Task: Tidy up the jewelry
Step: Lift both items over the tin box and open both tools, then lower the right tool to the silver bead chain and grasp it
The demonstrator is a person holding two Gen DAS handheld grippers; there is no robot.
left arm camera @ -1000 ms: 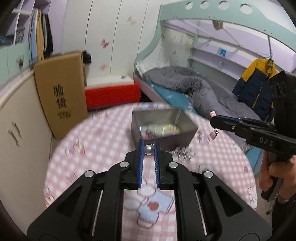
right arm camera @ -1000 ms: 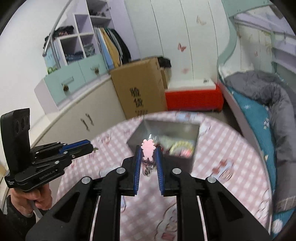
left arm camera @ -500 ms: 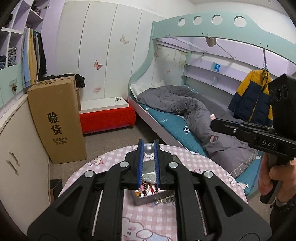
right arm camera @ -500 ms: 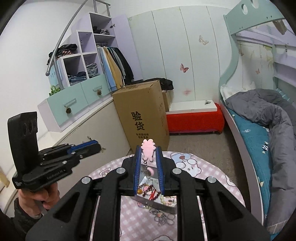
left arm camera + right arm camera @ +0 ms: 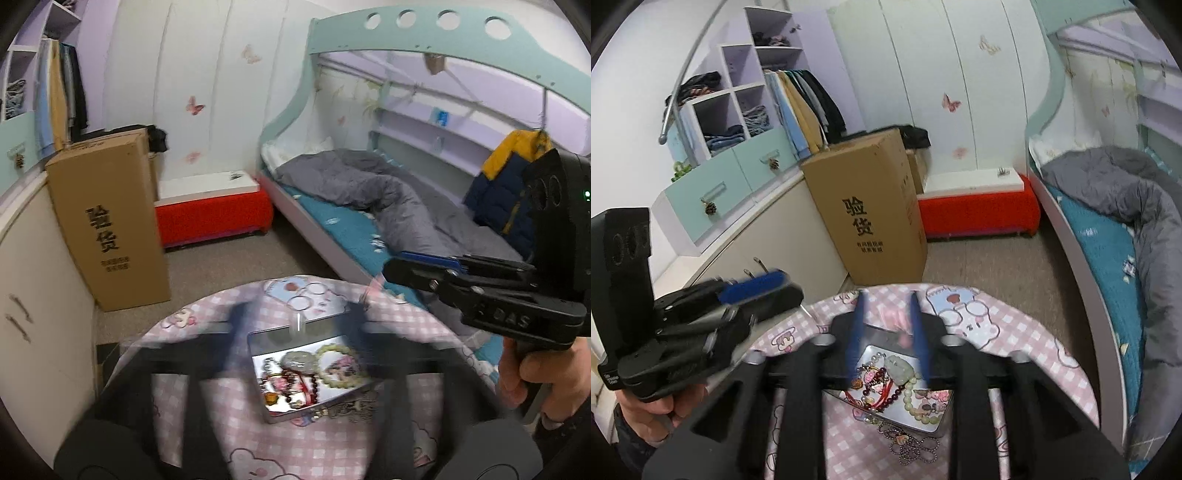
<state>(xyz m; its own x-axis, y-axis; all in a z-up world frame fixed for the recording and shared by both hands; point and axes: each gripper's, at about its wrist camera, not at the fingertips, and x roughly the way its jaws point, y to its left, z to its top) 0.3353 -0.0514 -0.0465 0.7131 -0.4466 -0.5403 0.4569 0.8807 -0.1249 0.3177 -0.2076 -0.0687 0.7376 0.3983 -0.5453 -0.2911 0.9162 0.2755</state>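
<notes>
your left gripper (image 5: 295, 328) is opening wide, blurred, nothing between its fingers. your right gripper (image 5: 888, 332) is opening too, a blurred pink charm (image 5: 897, 321) loose between its pads. both hover over the metal tray (image 5: 942, 417) of jewelry on the pink checked table (image 5: 1034, 332); the tray's long axis runs diagonally toward the bed (image 5: 1108, 236).

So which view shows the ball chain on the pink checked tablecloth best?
Right wrist view: the silver ball chain lies looped on the pink checked tablecloth against the metal tin's near edge, clear of the fingers. In the left wrist view it is a blurred dark tangle.
</notes>
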